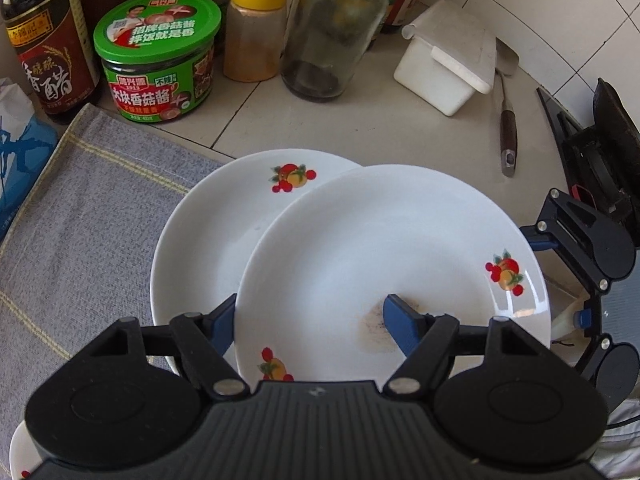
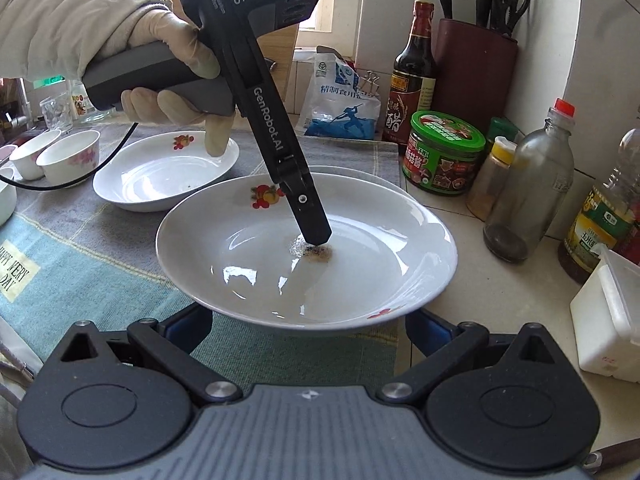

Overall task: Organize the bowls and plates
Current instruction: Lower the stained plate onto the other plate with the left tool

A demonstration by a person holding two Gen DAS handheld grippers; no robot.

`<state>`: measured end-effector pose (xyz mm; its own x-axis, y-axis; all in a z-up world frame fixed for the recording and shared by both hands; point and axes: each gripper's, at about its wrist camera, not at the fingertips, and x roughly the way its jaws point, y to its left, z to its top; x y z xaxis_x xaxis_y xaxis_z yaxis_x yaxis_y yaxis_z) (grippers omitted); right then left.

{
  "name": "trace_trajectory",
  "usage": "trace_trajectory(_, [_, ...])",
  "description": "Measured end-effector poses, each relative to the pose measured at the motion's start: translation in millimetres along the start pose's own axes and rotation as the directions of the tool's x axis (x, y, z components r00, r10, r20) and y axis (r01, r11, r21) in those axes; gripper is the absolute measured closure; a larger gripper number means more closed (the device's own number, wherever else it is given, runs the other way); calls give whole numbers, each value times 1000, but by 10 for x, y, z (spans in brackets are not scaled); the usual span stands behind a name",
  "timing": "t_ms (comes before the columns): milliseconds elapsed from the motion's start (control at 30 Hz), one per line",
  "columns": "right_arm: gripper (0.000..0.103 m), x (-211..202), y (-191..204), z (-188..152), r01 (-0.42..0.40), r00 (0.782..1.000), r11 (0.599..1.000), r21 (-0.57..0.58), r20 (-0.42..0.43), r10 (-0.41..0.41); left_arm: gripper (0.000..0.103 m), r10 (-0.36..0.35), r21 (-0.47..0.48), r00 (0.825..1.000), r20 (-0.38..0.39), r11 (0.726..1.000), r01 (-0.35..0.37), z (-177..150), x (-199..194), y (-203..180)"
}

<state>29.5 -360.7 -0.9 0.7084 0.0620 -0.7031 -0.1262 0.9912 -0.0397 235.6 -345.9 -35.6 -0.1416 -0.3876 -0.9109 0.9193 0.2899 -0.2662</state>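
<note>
We list a white plate [image 2: 280, 276] with red-and-orange fruit motifs on its rim and a brownish speck patch at its centre; it is raised and tilted, overlapping a second plate [image 1: 216, 232] of the same pattern that lies on the grey cloth beneath it. We list a third matching plate [image 2: 160, 176] resting flat on the cloth farther back. We also list two small white bowls [image 2: 70, 156] with pink flower prints, upright and side by side near that plate.
</note>
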Motion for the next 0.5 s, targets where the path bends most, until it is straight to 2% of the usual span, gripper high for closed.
trace_trajectory(500, [0,46,-54,18,-1,1000,999,50,-13,1,28,-15,-13,1000,4,1000,15,71,113,99])
